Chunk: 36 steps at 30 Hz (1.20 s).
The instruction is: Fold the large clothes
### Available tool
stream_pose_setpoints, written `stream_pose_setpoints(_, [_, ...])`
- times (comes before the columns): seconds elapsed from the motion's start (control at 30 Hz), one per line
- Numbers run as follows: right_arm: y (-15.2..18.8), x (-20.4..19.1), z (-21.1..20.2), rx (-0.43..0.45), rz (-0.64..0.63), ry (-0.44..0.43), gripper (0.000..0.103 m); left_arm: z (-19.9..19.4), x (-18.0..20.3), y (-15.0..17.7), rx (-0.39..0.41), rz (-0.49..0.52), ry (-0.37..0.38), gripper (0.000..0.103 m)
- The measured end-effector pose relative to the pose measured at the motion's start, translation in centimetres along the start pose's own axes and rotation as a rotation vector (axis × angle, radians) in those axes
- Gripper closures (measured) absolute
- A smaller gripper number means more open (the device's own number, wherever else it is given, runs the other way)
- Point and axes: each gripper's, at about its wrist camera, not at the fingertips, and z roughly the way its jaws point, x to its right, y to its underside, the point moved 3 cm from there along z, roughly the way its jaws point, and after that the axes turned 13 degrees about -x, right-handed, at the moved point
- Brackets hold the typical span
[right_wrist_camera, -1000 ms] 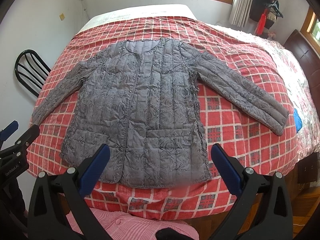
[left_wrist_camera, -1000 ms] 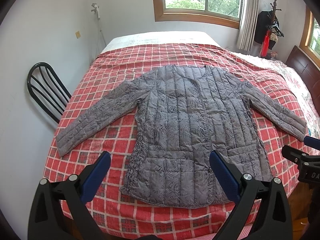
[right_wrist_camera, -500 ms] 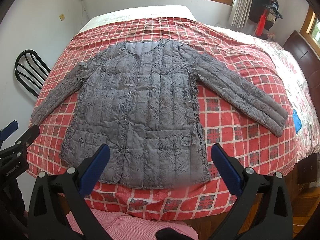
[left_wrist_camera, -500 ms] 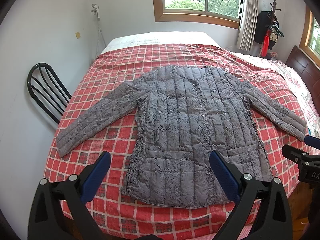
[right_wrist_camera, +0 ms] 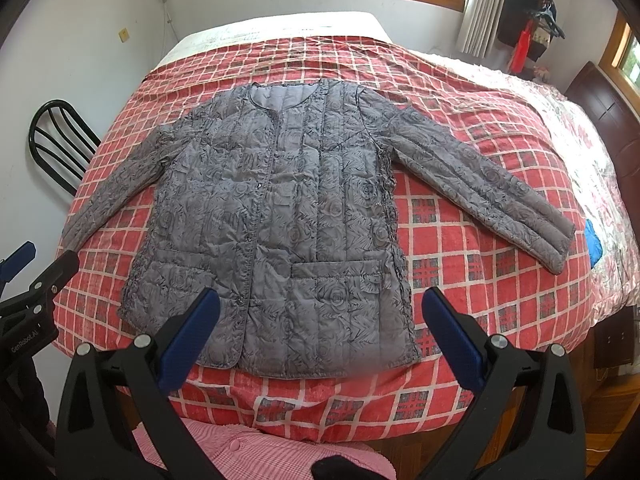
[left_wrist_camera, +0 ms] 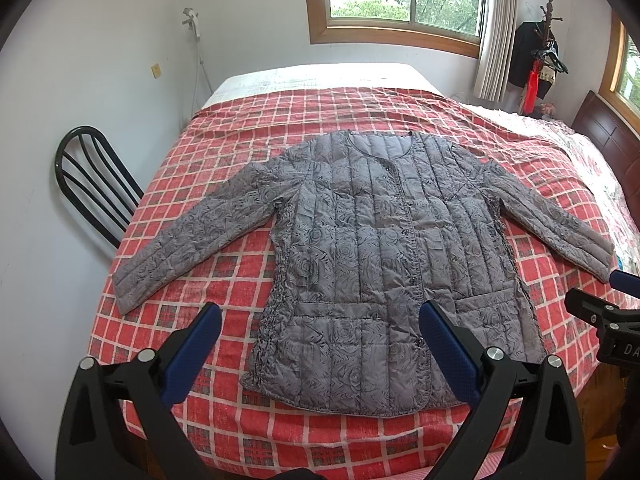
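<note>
Jacket flat, both hands poised.

The grey quilted rose-print jacket [left_wrist_camera: 384, 264] lies front-up on the red checked bedspread [left_wrist_camera: 224, 264], sleeves splayed ready for folding, collar toward the window, hem nearest, long axis running away. Left hand-held gripper [left_wrist_camera: 320, 354] and right hand-held gripper [right_wrist_camera: 320, 338] hover wide open, holding nothing.

- A red, white-lined checked bedspread [left_wrist_camera: 240, 412] covers the bed.
- A black metal chair with a curved slatted back [left_wrist_camera: 94, 188] stands beside the bed against the white wall.
- A wood-framed window [left_wrist_camera: 400, 4] sits behind the bed, a pale curtain [left_wrist_camera: 494, 32] at its side.
- A dark wooden coat stand [left_wrist_camera: 546, 36] holds dark clothing.
</note>
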Motion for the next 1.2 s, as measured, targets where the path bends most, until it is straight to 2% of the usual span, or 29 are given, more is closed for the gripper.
stream_pose_setpoints(0.6, [-0.6, 0.4, 0.0, 0.006, 0.0, 0.003, 0.003, 0.0, -0.1, -0.8, -0.008, -0.002, -0.007, 0.004])
stream_pose_setpoints(0.83, [-1.2, 1.7, 0.8, 0.028, 0.027, 0.013, 0.003, 1.5, 1.3, -1.6, -0.041, 0.032, 0.033, 0.004])
stream_pose_setpoints(0.93, [-1.6, 3.2, 1.7, 0.025, 0.064, -0.014, 0.003, 2.8, 2.4, -2.2, -0.056, 0.061, 0.033, 0.004])
stream_pose_setpoints(1.03, [-1.8, 5.4, 3.2, 0.01, 0.115, -0.061, 0.003, 4.3, 4.1, -3.4, -0.067, 0.085, 0.071, 0.004])
stream_pose_setpoints(1.1, [-2.0, 8.2, 4.4, 0.02, 0.185, -0.105, 0.003, 5.5, 5.4, -4.7, -0.067, 0.106, 0.101, 0.004])
stream_pose_setpoints(1.2, [-2.2, 13.4, 5.9, 0.082, 0.326, -0.128, 0.003, 7.6, 7.9, -7.2, -0.065, 0.148, 0.105, 0.004])
